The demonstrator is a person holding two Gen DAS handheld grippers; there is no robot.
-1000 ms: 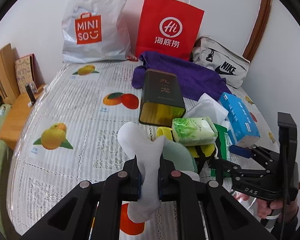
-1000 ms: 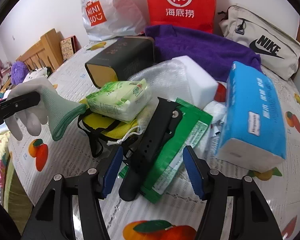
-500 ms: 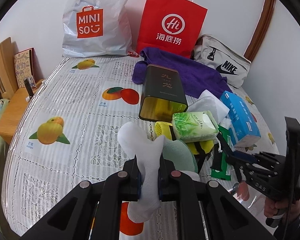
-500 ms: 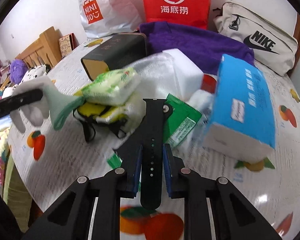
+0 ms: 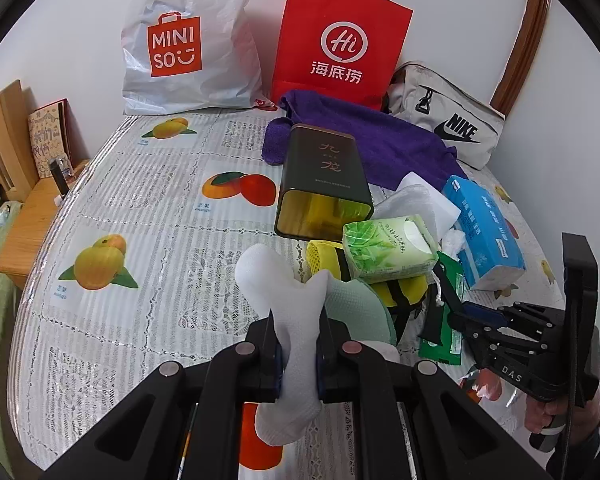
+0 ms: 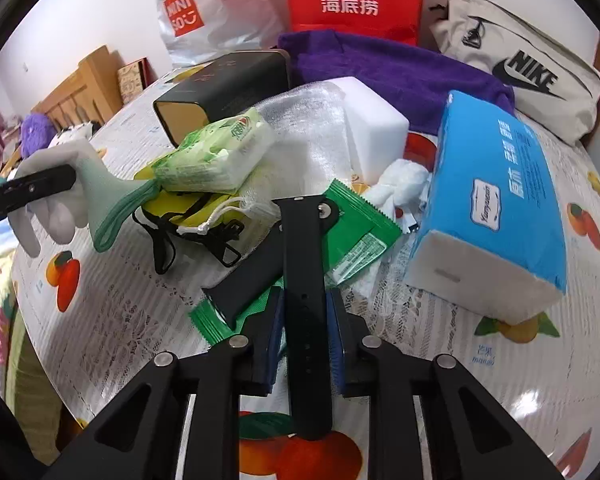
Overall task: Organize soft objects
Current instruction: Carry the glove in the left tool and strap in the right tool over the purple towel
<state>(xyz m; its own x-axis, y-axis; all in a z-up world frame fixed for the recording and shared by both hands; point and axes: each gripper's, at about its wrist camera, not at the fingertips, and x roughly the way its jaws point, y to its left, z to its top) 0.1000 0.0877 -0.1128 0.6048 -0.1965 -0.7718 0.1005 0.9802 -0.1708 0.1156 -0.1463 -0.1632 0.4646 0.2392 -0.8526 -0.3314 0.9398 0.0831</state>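
Black rubber watch strap (image 6: 305,312) sits clamped between the right gripper (image 6: 306,336) jaws at lower centre, its upper end over the green foil sachet (image 6: 356,232). Lift it straight up, slowly. Left gripper (image 5: 298,354) jaws pinch a white sock (image 5: 296,320).

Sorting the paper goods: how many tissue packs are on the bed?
2: the green tissue pack atop the yellow pouch, and the blue tissue pack at the clutter's right edge. Others may be hidden underneath.
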